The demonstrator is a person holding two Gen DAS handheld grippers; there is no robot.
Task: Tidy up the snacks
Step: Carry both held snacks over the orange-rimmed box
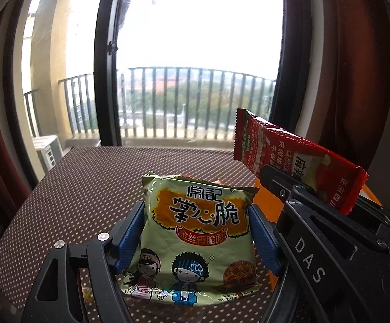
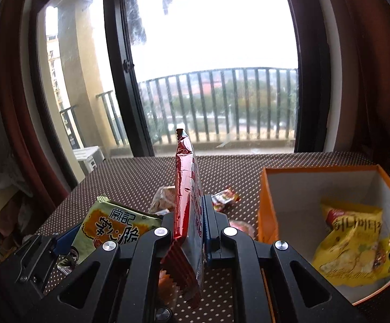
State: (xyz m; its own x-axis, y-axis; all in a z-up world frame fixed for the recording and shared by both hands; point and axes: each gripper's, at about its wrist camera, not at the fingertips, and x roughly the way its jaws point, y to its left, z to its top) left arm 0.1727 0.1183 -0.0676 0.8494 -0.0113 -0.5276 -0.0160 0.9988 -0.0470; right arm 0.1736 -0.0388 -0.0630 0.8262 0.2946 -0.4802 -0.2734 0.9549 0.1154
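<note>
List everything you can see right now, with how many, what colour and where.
Green noodle-snack packet: one, green and orange, upright between the left gripper's pads.
Red snack packet: one, red, edge-on in the right gripper.
Orange box: one, orange outside, white inside, open, on the table's right side.
Yellow chip bag: one, yellow, inside the box.
Small red wrapper: one, red, on the table beyond the right gripper.
Other loose snacks: at least two, partly hidden near the grippers.
Table: one, brown with white dots, before a balcony window.
Left gripper: black, blue pads, clamped on the green packet.
Right gripper: black, shut on the red packet.
</note>
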